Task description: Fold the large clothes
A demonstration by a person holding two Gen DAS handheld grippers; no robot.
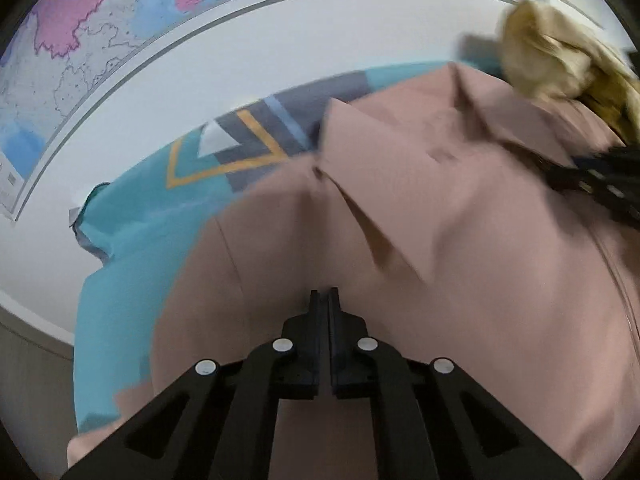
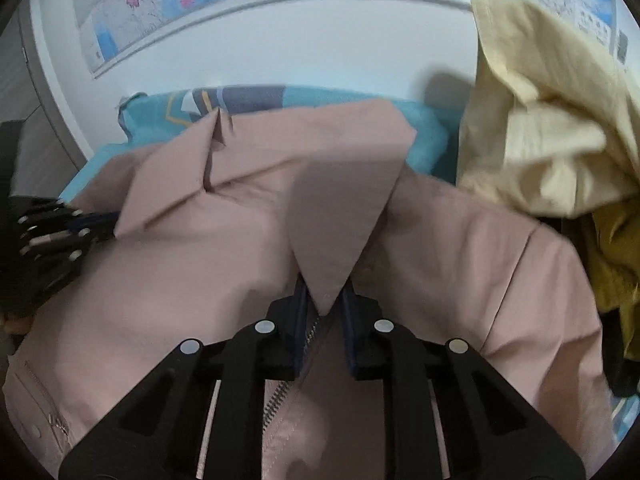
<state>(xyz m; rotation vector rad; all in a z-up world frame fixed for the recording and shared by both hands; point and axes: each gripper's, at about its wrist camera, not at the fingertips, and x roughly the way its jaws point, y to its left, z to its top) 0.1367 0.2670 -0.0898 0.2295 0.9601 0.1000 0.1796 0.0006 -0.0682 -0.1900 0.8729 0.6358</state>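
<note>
The pink jacket (image 1: 460,216) lies spread over a bed with a teal patterned sheet (image 1: 132,216), and it covers most of that surface. The sheet's far edge runs along a white wall (image 1: 248,52), and its far left corner (image 2: 128,106) shows bare, with a strip of uncovered sheet between the jacket's collar and the wall. A map (image 1: 72,40) hangs on that wall above the bed. Bare sheet also shows along the left side of the jacket in the left wrist view.

At the far right corner a pile of pale yellow clothes (image 2: 552,120) sits against the jacket's right shoulder, with a mustard-coloured piece (image 2: 616,268) below it; the pile crowds that side and overlaps the jacket's edge. It closes off the right side of the bed.

The left gripper (image 1: 325,292) has its fingers pressed together, and pink cloth rises straight from the tips, though whether any is pinched between them cannot be told. The jacket's collar flap (image 1: 360,168) stands just beyond it.

The right gripper (image 2: 325,292) has its fingers a little apart and clamped on the pointed tip of a folded pink flap (image 2: 340,208), with the jacket's zip (image 2: 280,392) running down between the fingers toward the camera. The other gripper shows at the left edge of this view, touching the jacket near the collar.
</note>
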